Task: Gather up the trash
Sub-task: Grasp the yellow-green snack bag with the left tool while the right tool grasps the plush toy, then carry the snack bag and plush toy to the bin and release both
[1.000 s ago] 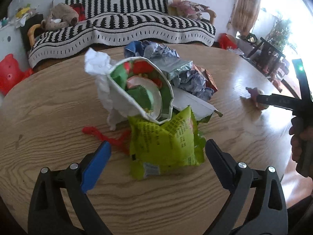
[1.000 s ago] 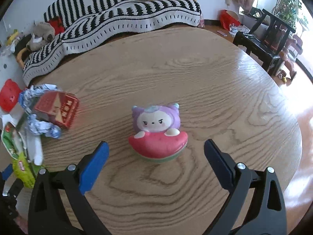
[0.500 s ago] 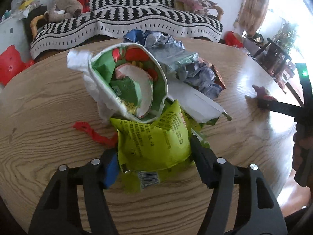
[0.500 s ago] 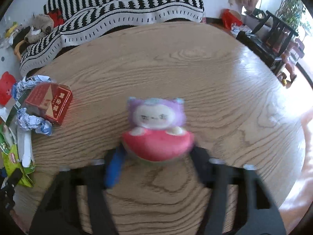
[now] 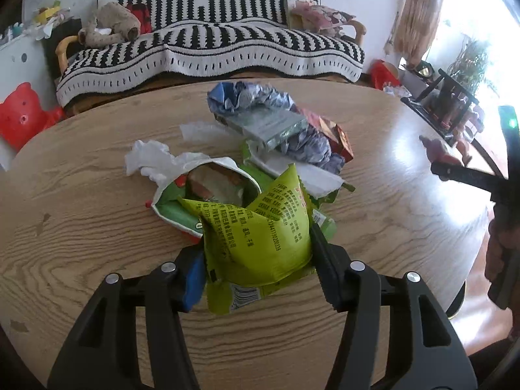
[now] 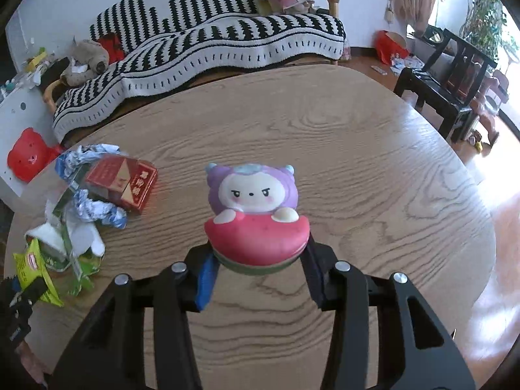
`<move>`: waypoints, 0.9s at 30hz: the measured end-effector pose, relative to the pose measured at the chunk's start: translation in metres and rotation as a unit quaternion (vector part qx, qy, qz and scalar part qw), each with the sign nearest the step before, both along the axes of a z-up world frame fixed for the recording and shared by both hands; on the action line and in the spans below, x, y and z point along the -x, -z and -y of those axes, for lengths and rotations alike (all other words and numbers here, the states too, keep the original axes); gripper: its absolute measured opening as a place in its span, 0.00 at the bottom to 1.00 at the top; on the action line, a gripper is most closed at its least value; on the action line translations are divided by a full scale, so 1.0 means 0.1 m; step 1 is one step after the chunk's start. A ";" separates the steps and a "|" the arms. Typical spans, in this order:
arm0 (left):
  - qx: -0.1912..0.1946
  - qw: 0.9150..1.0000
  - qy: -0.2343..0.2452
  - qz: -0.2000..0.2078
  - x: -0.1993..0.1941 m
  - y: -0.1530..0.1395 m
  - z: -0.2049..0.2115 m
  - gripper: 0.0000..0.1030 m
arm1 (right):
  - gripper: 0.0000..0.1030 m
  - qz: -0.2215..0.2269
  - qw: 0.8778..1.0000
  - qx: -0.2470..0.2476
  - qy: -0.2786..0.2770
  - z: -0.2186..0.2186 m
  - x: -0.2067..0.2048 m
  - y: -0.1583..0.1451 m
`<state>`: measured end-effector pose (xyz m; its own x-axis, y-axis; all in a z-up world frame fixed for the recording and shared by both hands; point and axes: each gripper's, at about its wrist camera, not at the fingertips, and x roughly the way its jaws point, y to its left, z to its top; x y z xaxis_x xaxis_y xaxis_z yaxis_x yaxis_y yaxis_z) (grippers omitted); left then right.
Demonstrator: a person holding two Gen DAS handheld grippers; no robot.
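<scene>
Green and crinkly, the snack bag sits squeezed between the two fingers of the left gripper. The jaws have just been closing, and now they pinch the bag on both sides. Just past the tips lies the white cup with more wrappers in it. Farther ahead are the silver wrapper and the red box. To do this well, I think the hand should lift slowly, so the bag does not slip or drag the cup along.

In the right wrist view, the right gripper has just been closing too. It now grips the pink bottom of the squishy toy from both sides. The toy is soft, so a gentle squeeze should be enough. The trash pile is well off to the left of this tool.

The wooden table is round and shiny. Behind it is a striped sofa, and a black chair stands by the bright window.
</scene>
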<state>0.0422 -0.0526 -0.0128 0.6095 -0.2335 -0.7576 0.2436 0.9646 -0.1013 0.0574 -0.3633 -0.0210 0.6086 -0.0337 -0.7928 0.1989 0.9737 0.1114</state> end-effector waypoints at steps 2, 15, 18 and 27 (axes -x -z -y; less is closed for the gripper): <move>0.004 1.000 -0.002 0.004 0.01 -0.05 -0.03 0.54 | 0.44 0.002 1.000 0.001 -0.001 0.00 0.04 -0.03; 0.049 0.998 -0.021 0.038 -0.02 -0.43 -0.26 0.54 | 0.44 0.010 1.000 -0.016 -0.006 0.03 0.23 -0.13; 0.057 0.997 -0.017 0.049 -0.01 -0.51 -0.23 0.54 | 0.44 0.013 1.000 -0.021 -0.014 -0.01 0.28 -0.17; 0.049 0.997 0.045 0.049 0.06 -0.52 0.29 0.54 | 0.44 0.015 0.999 -0.027 -0.029 -0.05 0.45 -0.23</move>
<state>0.0362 -0.0820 0.0390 0.6520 -0.3614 -0.6665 0.3425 0.9247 -0.1663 0.0129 -0.3586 0.0019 0.6310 0.0456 -0.7744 0.1380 0.9758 0.1699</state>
